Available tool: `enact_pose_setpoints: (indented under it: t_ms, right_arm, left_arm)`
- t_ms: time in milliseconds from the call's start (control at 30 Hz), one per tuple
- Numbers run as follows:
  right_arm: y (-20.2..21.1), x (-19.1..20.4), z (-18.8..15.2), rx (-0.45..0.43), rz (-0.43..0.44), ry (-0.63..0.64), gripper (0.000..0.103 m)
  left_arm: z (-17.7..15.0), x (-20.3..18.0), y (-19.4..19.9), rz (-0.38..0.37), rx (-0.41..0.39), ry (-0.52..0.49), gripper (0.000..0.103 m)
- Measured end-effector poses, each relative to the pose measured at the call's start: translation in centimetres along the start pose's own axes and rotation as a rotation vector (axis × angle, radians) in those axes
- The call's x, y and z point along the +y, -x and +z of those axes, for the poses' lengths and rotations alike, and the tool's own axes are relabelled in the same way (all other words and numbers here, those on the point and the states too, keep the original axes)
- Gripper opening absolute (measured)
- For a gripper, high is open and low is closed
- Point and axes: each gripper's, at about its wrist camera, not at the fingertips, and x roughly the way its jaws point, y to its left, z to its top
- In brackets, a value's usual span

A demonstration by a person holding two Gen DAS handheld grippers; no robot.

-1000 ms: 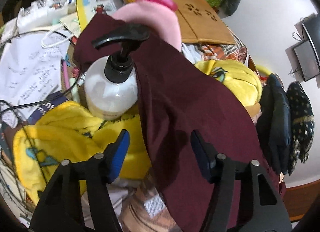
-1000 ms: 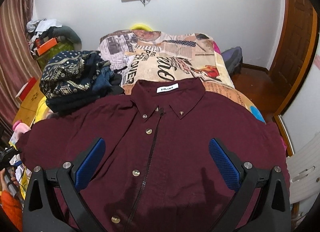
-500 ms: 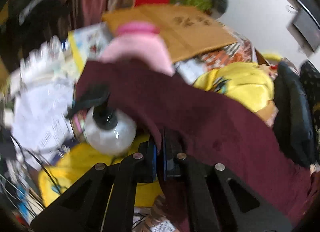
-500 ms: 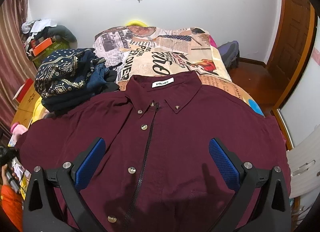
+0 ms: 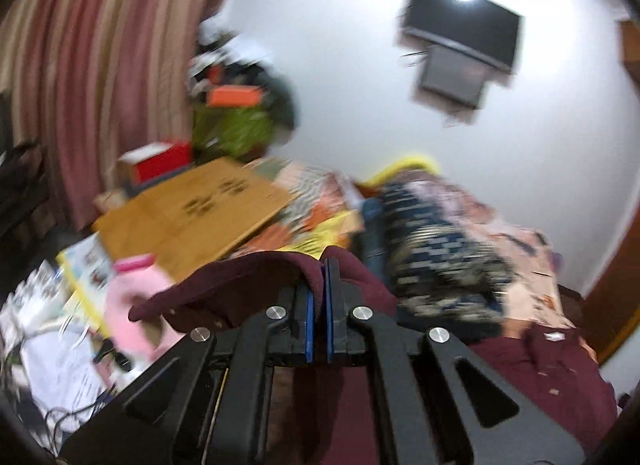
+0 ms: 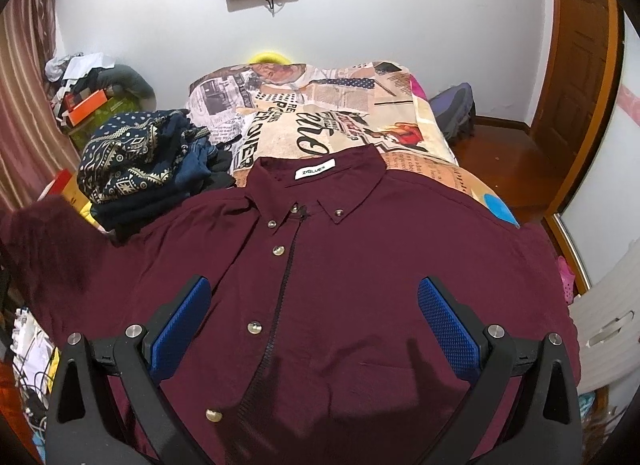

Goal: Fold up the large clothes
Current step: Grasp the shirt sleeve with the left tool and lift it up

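Note:
A dark maroon button-up shirt (image 6: 360, 265) lies face up on the bed, collar and white label toward the far wall. My left gripper (image 5: 319, 281) is shut on the shirt's left sleeve (image 5: 248, 277) and holds it lifted above the bed's left side; the raised sleeve shows at the left edge of the right wrist view (image 6: 44, 233). My right gripper (image 6: 314, 317) is open and empty, hovering over the shirt's front, its blue pads (image 6: 444, 321) either side of the button placket.
A pile of dark patterned clothes (image 6: 140, 161) sits left of the collar. The newspaper-print bedspread (image 6: 320, 121) lies beyond. A wooden board (image 5: 192, 217), a pink bottle (image 5: 132, 297) and papers clutter the left side. A wooden door (image 6: 580, 77) stands at right.
My left gripper shut on the maroon sleeve and lifted it up off the clutter, swinging toward the bed. My right gripper stayed open, drifting slightly over the shirt.

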Motion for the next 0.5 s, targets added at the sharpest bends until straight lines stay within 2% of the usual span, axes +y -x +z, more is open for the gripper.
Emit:
enact_pose_setpoints:
  t_ms: [100, 267, 400, 500]
  right_arm:
    - [0.2, -0.5, -0.1, -0.008, -0.001, -0.003, 0.103]
    - [0.6, -1.3, -0.4, -0.023, 0.01, 0.001, 0.103]
    - [1.0, -1.9, -0.7, -0.035, 0.017, 0.006, 0.103]
    - [1.2, -2.4, -0.9, -0.044, 0.018, 0.008, 0.103]
  left_arm:
    - [0.0, -4.5, 1.9, -0.107, -0.015, -0.048, 0.003]
    - [-0.9, -11.9, 3.4, -0.267, 0.008, -0.132, 0.003]
    - [-2.1, -17.3, 3.2, -0.378, 0.061, -0.185, 0.003]
    - [-4.1, -21.7, 2.6, -0.457, 0.134, -0.232, 0.003]
